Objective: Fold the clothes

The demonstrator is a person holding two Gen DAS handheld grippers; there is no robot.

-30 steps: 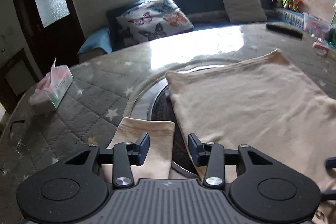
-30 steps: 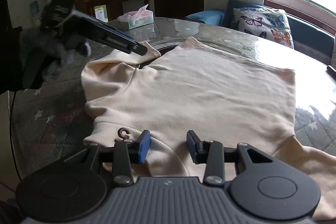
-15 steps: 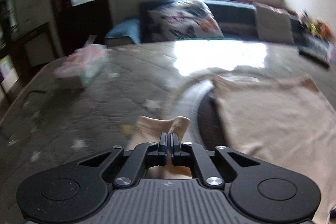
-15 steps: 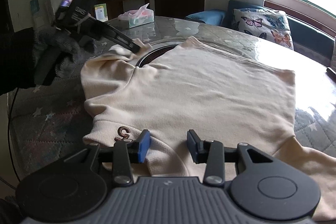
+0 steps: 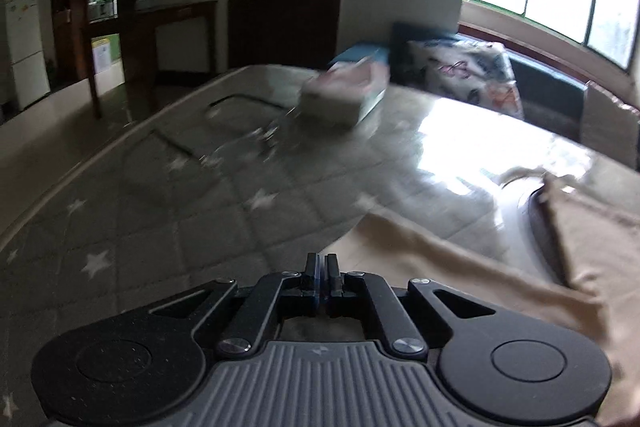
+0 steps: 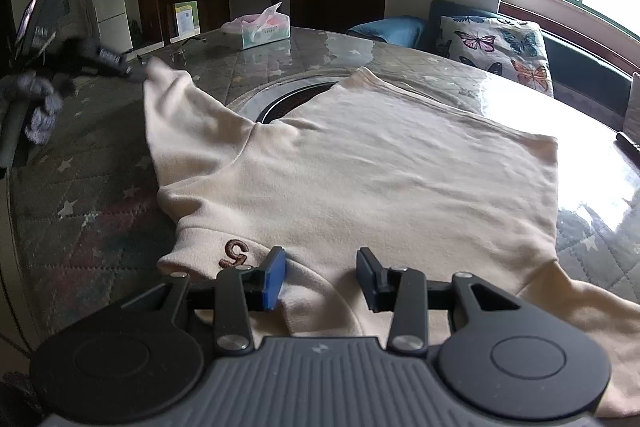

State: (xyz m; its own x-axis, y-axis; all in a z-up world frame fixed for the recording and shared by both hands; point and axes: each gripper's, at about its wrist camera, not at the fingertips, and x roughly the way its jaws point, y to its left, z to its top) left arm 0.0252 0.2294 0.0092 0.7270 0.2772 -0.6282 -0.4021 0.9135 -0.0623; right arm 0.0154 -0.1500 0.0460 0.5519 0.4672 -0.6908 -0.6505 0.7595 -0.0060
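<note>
Your left gripper (image 5: 321, 273) has its jaws pressed together, and in the right wrist view its tip meets the cuff of the sleeve (image 6: 176, 107), which is lifted and stretched out toward the table's left edge; in your own left wrist view the cloth runs in under the jaws from the right, but the pinch point itself is hidden and blurred, so the hold reads mainly from the other camera. Your gloved hand (image 6: 38, 99) on that gripper sits at the far left of the right wrist view, smeared by motion. The cream sweater (image 6: 400, 179) lies flat across the middle of the table (image 6: 100, 187), its body spread over the dark round inset (image 6: 296, 99) at the table's centre, the hem toward the far right edge by the window. Your right gripper (image 6: 321, 275) is partly open, holding nothing, its fingers straddling the collar at the near edge of the table, with the brown embroidered mark (image 6: 236, 253) just left of its blue-padded left finger (image 6: 274, 279). The other sleeve trails off to the near right. A tissue box (image 6: 258, 29) stands at the far edge of the table, well apart from the sweater.
</note>
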